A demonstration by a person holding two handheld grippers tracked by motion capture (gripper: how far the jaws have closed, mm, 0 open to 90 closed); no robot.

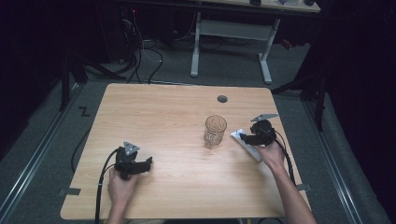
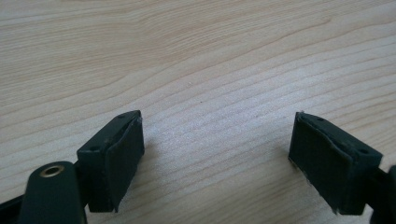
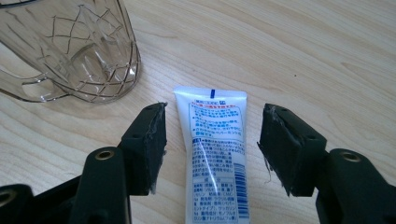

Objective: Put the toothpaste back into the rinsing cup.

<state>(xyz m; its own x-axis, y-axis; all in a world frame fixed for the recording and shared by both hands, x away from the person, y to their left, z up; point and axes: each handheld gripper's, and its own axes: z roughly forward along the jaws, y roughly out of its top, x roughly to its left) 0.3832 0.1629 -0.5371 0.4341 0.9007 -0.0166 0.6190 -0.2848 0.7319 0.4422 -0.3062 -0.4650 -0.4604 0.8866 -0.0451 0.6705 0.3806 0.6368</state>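
Wooden table (image 1: 177,112) bare under left gripper (image 2: 215,140), jaws apart, nothing between | clear glass mug (image 1: 215,130) upright mid-table, just left of the tube | white tube (image 3: 217,154) lay flat between right gripper (image 3: 212,149) jaws, spread wide, pads off it

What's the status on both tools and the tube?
Right tool open, straddling white tube, pads clear of it. Left tool open over bare table. Tube flat beside glass mug; nothing blocking.
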